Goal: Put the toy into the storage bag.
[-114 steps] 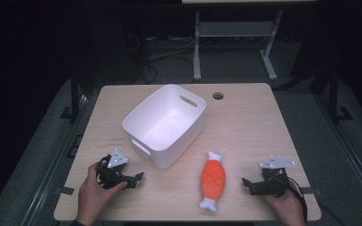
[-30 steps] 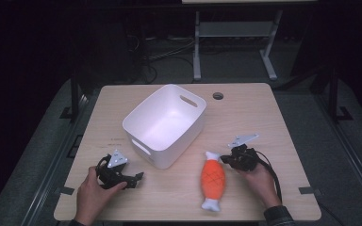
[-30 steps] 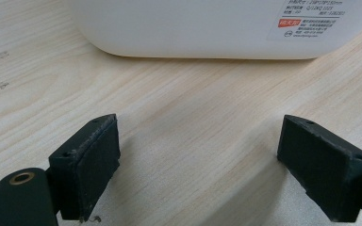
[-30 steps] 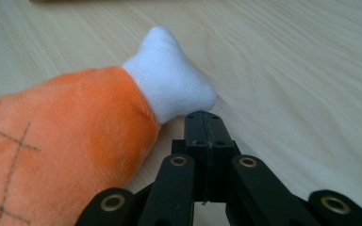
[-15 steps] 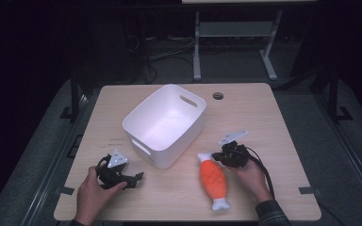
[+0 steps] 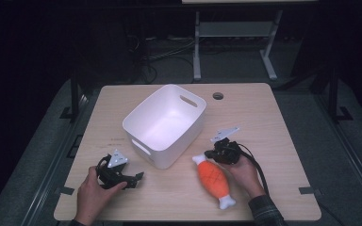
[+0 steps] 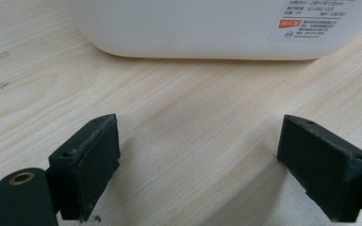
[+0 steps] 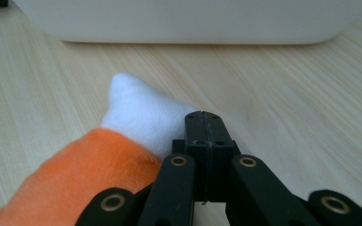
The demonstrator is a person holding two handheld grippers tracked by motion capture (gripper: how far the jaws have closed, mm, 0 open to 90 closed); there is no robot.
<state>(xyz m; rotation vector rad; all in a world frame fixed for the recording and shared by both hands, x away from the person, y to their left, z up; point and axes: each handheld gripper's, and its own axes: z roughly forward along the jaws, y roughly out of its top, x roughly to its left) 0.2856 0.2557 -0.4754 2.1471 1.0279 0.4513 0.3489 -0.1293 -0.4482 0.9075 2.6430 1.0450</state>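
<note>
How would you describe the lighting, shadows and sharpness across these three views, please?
High view: the pale wooden table is lit, the surroundings are nearly black. Left gripper view: soft shadow under the white plastic bin, wood grain sharp. Right gripper view: the orange and white plush toy is blurred up close.

My left gripper [image 7: 202, 174] hangs low over the pale wooden table [image 7: 179, 108], its 2 black jaws wide apart with bare wood between them. Ahead I see the white tub [image 7: 207, 28], its rounded wall carrying a small printed label [image 7: 311, 23].
</note>
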